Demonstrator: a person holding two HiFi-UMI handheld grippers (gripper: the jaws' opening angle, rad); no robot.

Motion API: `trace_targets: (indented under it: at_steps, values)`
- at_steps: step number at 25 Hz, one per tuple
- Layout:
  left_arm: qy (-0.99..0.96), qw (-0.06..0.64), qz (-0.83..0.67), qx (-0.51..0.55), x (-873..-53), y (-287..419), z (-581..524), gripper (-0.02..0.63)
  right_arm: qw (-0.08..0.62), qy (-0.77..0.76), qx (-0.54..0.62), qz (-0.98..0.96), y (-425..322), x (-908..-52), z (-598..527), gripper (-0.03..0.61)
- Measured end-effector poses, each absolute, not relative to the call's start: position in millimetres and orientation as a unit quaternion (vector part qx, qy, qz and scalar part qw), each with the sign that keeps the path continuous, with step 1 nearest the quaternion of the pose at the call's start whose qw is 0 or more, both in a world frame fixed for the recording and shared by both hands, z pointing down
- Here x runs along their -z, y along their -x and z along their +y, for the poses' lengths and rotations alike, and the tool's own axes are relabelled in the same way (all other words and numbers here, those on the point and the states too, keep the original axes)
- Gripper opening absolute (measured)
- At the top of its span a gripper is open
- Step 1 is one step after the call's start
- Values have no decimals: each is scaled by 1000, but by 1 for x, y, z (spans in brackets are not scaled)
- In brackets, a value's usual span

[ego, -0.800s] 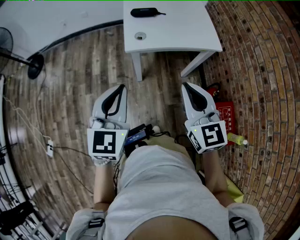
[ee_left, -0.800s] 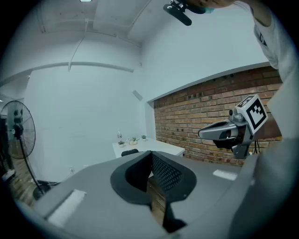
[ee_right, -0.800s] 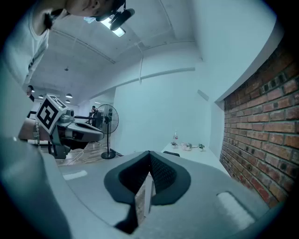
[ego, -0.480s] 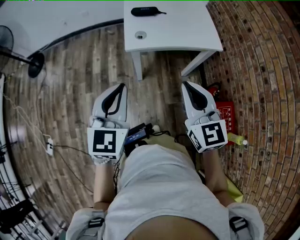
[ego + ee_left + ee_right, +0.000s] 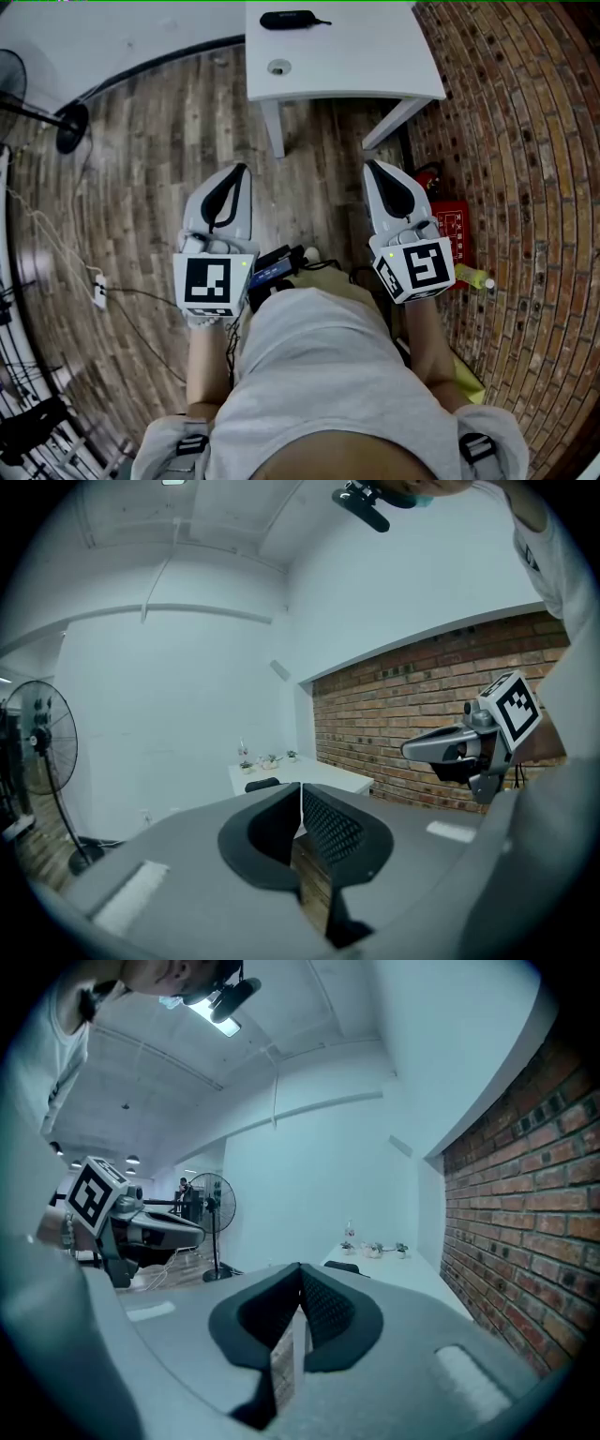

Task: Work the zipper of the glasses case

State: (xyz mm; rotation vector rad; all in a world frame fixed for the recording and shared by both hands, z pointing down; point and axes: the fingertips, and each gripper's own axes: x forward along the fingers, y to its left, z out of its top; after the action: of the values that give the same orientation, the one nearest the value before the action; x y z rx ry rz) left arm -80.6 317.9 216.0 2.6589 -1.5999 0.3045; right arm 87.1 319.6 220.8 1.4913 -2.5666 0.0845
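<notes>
- Left hand-held gripper [image 5: 242, 173]: jaws together, nothing between them; held in front of the body over the floor, well short of the bench, judged a ready posture before any approach
- Right hand-held gripper [image 5: 369, 171]: jaws likewise closed and empty; carried level with the left, pointed toward the bench
- Glasses case [image 5: 288, 21]: dark, laid flat at the far edge of the bench, well apart from both grippers; zipper state not discernible
- Bench [image 5: 375, 66]: white top, bare apart from the case and a small round item [image 5: 278, 68] toward its near left corner
- Room: wood-plank floor [image 5: 159, 141]; brick wall [image 5: 525, 141] at right, red box [image 5: 448, 230] at its foot; fan stand [image 5: 70, 129] and loose cables [image 5: 56, 244] at left
</notes>
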Motion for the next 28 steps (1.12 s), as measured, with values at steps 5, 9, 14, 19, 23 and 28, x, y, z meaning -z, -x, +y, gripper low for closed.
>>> trace_targets:
  at_steps: [5, 9, 14, 19, 23, 28]
  values:
    - [-857, 58, -507, -73, -215, 70, 319, 94, 83, -487, -36, -869, -90, -222, 320, 97]
    - [-854, 40, -512, -79, -212, 62, 321, 114, 78, -476, -38, -875, -95, -223, 317, 123]
    - [-844, 33, -526, -98, -217, 58, 323, 117, 78, -466, -38, -881, -103, -227, 316, 121]
    - [-835, 25, -541, -97, -217, 53, 319, 118, 80, -462, -36, -882, -118, -232, 313, 119]
    - [-831, 34, -549, -89, -217, 52, 312, 117, 81, -463, -34, -882, -125, -233, 306, 112]
    - [-833, 30, -547, -75, -219, 52, 291, 117, 85, -465, -31, -881, -124, -235, 287, 112]
